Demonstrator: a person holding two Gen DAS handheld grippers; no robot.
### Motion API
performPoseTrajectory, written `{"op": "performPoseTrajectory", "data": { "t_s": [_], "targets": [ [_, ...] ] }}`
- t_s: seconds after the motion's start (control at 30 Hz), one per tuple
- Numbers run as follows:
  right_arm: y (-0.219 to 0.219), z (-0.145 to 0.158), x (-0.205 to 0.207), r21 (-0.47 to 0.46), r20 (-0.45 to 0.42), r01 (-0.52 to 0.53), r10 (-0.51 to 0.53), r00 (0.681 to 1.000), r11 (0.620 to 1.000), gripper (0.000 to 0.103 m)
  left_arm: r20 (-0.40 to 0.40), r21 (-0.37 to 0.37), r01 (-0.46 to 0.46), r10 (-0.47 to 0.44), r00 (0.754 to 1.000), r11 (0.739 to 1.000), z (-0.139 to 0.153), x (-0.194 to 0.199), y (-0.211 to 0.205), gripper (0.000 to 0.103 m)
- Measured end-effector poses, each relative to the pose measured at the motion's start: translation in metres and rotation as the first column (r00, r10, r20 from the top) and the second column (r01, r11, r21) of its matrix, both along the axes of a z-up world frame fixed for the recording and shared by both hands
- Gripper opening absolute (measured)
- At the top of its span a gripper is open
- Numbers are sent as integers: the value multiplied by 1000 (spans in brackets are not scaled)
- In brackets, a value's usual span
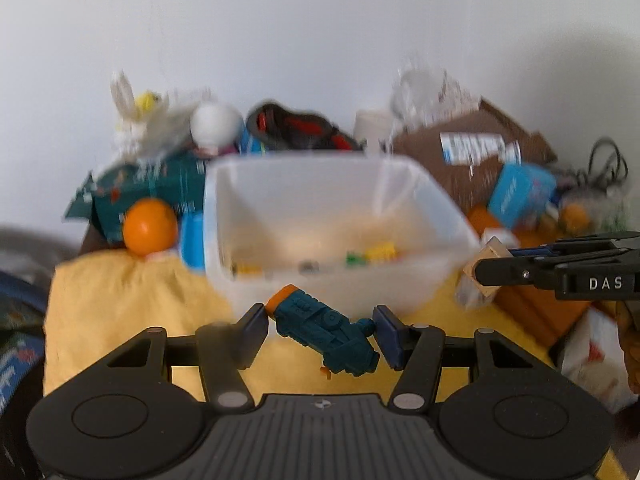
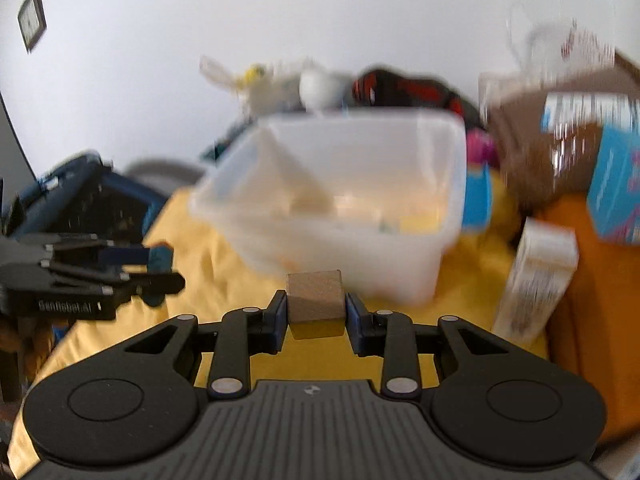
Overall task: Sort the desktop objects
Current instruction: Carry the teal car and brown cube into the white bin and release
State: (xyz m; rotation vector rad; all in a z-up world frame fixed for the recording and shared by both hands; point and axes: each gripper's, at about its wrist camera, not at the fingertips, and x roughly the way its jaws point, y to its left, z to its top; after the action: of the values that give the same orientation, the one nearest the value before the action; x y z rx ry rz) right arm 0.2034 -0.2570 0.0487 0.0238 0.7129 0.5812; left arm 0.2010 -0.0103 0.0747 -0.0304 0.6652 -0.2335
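Clamped between our left gripper's (image 1: 320, 330) pads, the teal toy water gun (image 1: 326, 330) lies slantwise, orange nozzle toward the clear plastic bin (image 1: 440, 216) just ahead. Our right gripper (image 2: 317, 306) pinches a wooden cube (image 2: 316, 300), equally near it. Small yellow and green pieces lie inside.

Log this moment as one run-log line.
left gripper: shut on toy water gun | right gripper: shut on wooden block | clear bin: ahead of both
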Motion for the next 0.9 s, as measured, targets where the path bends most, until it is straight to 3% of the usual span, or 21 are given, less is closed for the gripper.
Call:
{"op": "performPoseTrajectory", "data": {
  "t_s": [0.13, 0.27, 0.33, 0.5, 0.6, 0.67, 0.73, 0.9],
  "targets": [
    [4, 39, 28, 27, 15, 14, -15, 1000, 1000, 34, 2, -4, -23, 23, 1000, 1000, 29, 27, 0, 61],
    [7, 61, 63, 29, -39, 27, -26, 999, 999, 34, -27, 24, -7, 8, 1000, 1000, 50, 56, 0, 61],
    [10, 65, 76, 1, -50, 23, -23, 998, 1000, 34, -51, 56, -2, 5, 999, 998, 55, 72, -2, 61],
    [17, 67, 100, -55, -105, 28, -33, 994, 998, 34, -129, 18, -30, 32, 991, 999, 64, 107, 2, 61],
    [21, 69, 115, -79, -126, 39, -49, 991, 996, 34, -150, 48, -40, 46, 988, 998, 64, 122, -4, 65],
    [27, 70, 127, -105, -132, 46, -60, 989, 993, 41, -187, 61, -69, 79, 979, 996, 60, 132, -5, 80],
    [32, 71, 132, -136, -123, 56, -73, 990, 989, 81, -207, 81, -98, 113, 972, 992, 55, 137, -6, 80],
    [36, 67, 132, -182, -93, 58, -76, 993, 982, 88, -222, 134, -114, 142, 965, 984, 44, 139, -6, 81]
  ]
}}
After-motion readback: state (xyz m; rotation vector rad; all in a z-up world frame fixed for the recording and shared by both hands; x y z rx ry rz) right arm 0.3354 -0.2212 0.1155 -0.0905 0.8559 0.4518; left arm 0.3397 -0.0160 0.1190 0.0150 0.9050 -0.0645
